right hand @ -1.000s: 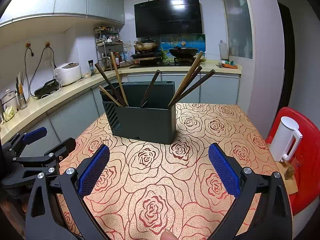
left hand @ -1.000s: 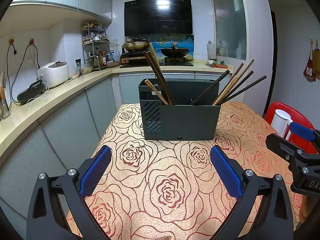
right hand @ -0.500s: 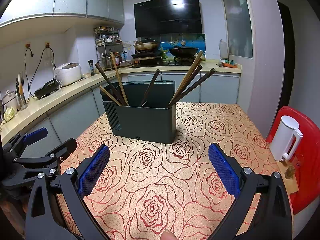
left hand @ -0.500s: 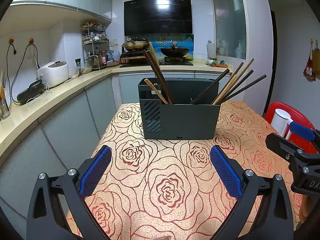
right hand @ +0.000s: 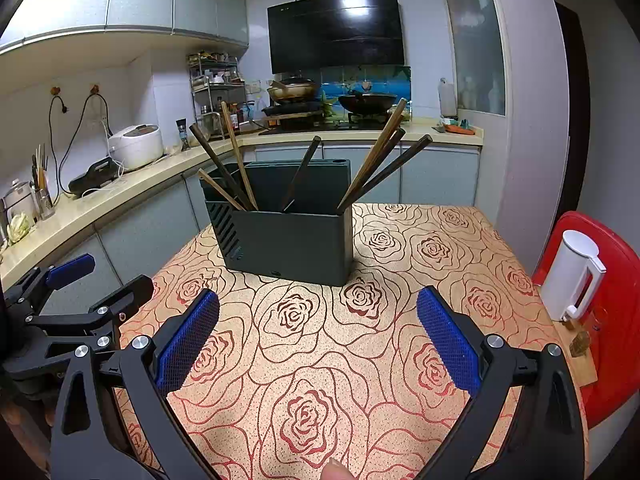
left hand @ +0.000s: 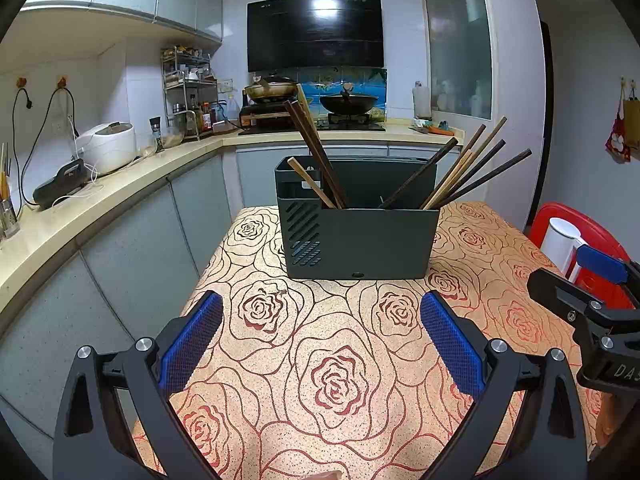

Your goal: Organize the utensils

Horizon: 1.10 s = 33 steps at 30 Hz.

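A dark grey utensil holder [left hand: 360,236] [right hand: 292,240] stands on the rose-patterned table [left hand: 332,372] [right hand: 304,360]. Several wooden and dark chopsticks [left hand: 464,176] [right hand: 376,160] lean out of it, some at its left end [left hand: 316,160] [right hand: 228,168], some at the right. My left gripper [left hand: 320,340] is open above the near part of the table, nothing between its blue pads. My right gripper [right hand: 316,336] is open too and holds nothing. Each gripper shows at the edge of the other's view: the right one [left hand: 592,300], the left one [right hand: 72,304].
A white kettle [right hand: 572,276] [left hand: 560,244] sits on a red chair [right hand: 616,320] right of the table. A kitchen counter [left hand: 100,196] runs along the left with a rice cooker [left hand: 106,146]; a stove with pans [left hand: 312,100] is behind the holder.
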### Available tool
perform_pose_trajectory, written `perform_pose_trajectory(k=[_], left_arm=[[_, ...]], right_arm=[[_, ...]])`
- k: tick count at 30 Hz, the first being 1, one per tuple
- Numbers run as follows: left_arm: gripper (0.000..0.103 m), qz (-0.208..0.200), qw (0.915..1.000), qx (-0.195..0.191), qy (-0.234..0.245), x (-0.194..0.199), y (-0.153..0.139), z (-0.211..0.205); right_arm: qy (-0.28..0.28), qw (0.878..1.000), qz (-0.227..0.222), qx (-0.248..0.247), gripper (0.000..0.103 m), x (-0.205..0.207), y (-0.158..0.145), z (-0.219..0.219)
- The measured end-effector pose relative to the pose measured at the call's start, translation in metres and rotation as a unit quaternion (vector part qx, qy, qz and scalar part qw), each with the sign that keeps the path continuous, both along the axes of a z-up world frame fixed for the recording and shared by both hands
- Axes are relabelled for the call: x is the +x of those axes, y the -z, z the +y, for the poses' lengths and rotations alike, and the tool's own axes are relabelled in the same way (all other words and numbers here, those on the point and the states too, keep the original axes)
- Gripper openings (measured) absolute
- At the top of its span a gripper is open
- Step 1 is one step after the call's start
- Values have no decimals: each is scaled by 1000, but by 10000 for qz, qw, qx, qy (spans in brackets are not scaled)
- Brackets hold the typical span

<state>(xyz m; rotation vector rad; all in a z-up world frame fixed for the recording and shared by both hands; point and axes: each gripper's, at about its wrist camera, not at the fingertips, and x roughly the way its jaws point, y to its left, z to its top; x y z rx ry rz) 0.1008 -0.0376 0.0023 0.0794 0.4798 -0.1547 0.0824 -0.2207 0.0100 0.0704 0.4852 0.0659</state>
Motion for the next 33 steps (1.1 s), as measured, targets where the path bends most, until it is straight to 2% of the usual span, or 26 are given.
perform_pose_trajectory(k=[14,23,33], left_arm=[[96,-25,10000,0,31,-1,-1,-2],[96,-183,9998,-61,42,-6,-7,0],[96,-314,9995,-85,10,-9,-11,3]], right_arm=[[34,10000,-73,-11,96,-1,-2,-1],[94,9992,-393,-80,96,-9,-11,-1],[115,9985,-524,-95,96,-13,-15,0]])
